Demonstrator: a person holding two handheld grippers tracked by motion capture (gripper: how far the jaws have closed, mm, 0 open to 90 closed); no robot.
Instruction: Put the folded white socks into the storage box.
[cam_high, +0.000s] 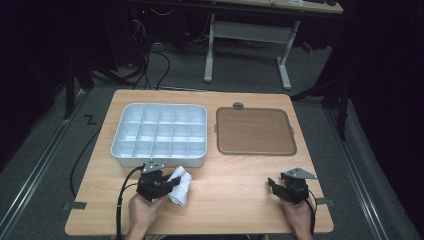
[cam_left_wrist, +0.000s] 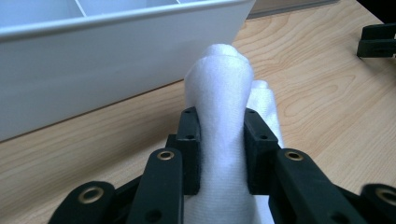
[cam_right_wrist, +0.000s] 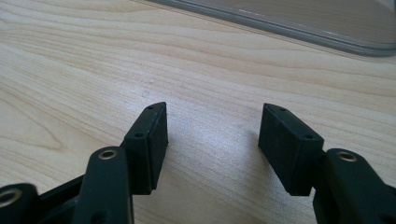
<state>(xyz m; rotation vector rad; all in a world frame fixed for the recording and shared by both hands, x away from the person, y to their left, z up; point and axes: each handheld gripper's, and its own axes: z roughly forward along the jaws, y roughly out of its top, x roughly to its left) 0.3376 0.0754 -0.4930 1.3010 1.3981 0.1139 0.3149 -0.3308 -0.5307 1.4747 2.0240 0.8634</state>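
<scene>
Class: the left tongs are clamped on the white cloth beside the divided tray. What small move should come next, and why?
Probably lift the white cloth slightly off the table. The left tongs already pinch it firmly, the white divided tray stands just beyond with every compartment bare, and the right tongs wait open.

High view: the table (cam_high: 235, 200) is evenly lit from above, and the surrounding floor and room fall off to near black. Shadows beneath the white divided tray (cam_high: 159, 134) are short and soft. The picture is soft and low in detail.

Left gripper view: the white cloth (cam_left_wrist: 224, 121) is bright, almost washed out; the tray wall is slightly blurred.

Right gripper view: a pale sheen lies on the wood between the tongs (cam_right_wrist: 212, 135); the nearest linkage is out of focus.
</scene>
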